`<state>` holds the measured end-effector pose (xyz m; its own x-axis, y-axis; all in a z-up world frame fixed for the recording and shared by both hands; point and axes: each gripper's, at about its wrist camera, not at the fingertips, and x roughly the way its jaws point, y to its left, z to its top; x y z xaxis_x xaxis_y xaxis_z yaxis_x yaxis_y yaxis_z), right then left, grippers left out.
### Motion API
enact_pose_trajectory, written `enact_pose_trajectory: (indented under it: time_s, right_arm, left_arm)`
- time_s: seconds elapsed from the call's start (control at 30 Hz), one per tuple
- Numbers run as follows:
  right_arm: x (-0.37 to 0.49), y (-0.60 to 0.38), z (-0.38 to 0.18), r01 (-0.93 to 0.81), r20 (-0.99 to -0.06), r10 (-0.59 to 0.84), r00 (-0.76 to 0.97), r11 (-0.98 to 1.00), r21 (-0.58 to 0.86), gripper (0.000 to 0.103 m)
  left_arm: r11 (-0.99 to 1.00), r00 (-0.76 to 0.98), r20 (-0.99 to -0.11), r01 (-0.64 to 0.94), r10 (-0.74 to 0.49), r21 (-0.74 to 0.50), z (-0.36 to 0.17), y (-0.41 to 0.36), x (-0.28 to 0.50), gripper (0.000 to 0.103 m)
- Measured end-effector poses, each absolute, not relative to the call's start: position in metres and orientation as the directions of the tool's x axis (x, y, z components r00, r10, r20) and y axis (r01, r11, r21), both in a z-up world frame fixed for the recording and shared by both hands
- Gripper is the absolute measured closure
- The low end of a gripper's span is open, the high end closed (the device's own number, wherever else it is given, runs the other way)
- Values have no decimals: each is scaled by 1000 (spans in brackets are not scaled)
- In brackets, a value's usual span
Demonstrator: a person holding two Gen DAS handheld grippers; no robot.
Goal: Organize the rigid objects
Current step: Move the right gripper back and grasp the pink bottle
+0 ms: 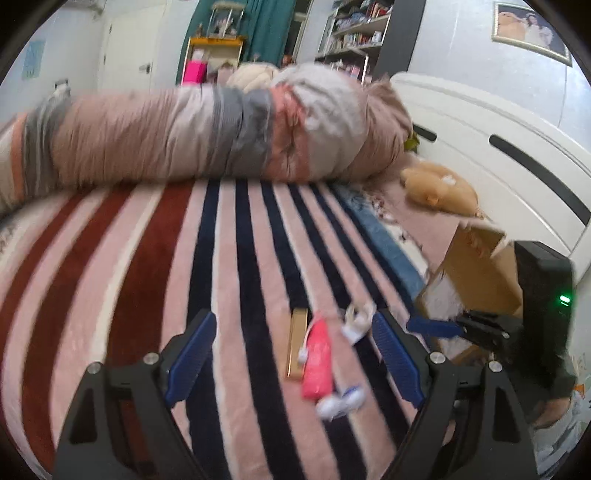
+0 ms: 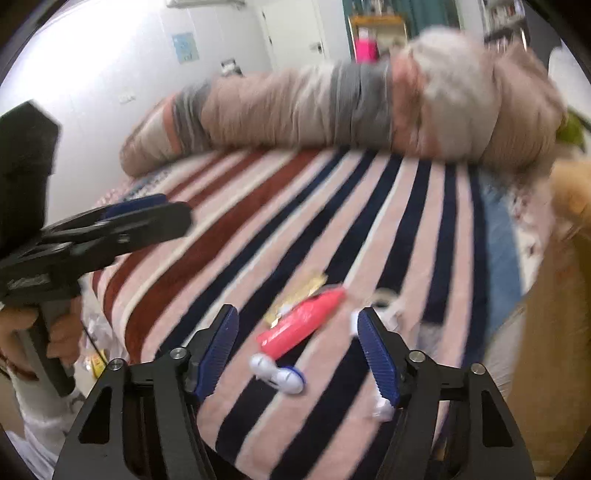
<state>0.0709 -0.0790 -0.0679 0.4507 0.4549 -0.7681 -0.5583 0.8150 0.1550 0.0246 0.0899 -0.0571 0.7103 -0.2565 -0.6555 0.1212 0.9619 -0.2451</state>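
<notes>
Left gripper (image 1: 291,354) fingers spread wide, empty, hovering low over the bed, pointing across it toward the rolled quilt. In the right wrist view it comes in from the left edge, held by a hand (image 2: 61,332) on its grip; its fingers there are side-on, gap hidden.

Right gripper (image 2: 299,350) likewise spread wide, nothing between the blue ribbed fingers (image 2: 376,354), angled down at the same cluster.

Cluster on the bed, left to right in the left wrist view:
- gold flat rectangular box (image 1: 296,343), thin, glossy
- pink plastic tube-shaped item (image 1: 317,363), smooth, tapered, touching the gold box's side; small white piece (image 1: 303,355) at its left edge
- white rounded pieces with blue trim (image 1: 338,402) at the pink item's near end, blurred
- white crumpled object (image 1: 357,319) just beside the left gripper's right finger, too blurred to identify

Bed: plush striped blanket (image 1: 147,266), pink with dark red and navy bands. Rolled quilt (image 1: 207,136) across the far side, pink, grey and cream. Tan plush toy (image 1: 439,190) by the white headboard (image 1: 517,155). Cardboard box (image 1: 476,266) at right. Bookshelf (image 1: 360,31) and white door (image 1: 125,48) behind.
</notes>
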Motion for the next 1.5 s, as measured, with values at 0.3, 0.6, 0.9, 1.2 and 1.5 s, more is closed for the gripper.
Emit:
enact_pose_trajectory:
  time_s: [0.3, 0.6, 0.9, 1.2, 1.5]
  right_arm:
    - [72, -135, -113, -330, -816, 220, 534, 943, 38, 53]
    - [66, -151, -108, -301, -819, 266, 508, 946, 120, 53]
    - [104, -69, -132, -400, -826, 493, 274, 839, 369, 54]
    - [119, -69, -139, -354, -873, 403, 274, 886, 299, 73]
    - [135, -66, -143, -424, -914, 302, 270, 890, 169, 75]
  left_arm:
    - [942, 602, -730, 128, -322, -310, -125, 70, 18, 19]
    - [940, 627, -714, 93, -312, -329, -121, 82, 11, 19]
    - [936, 661, -691, 52, -293, -348, -115, 110, 2, 19]
    - [934, 667, -690, 26, -282, -356, -119, 126, -1, 19]
    - [921, 661, -679, 49, -320, -386, -117, 119, 6, 19]
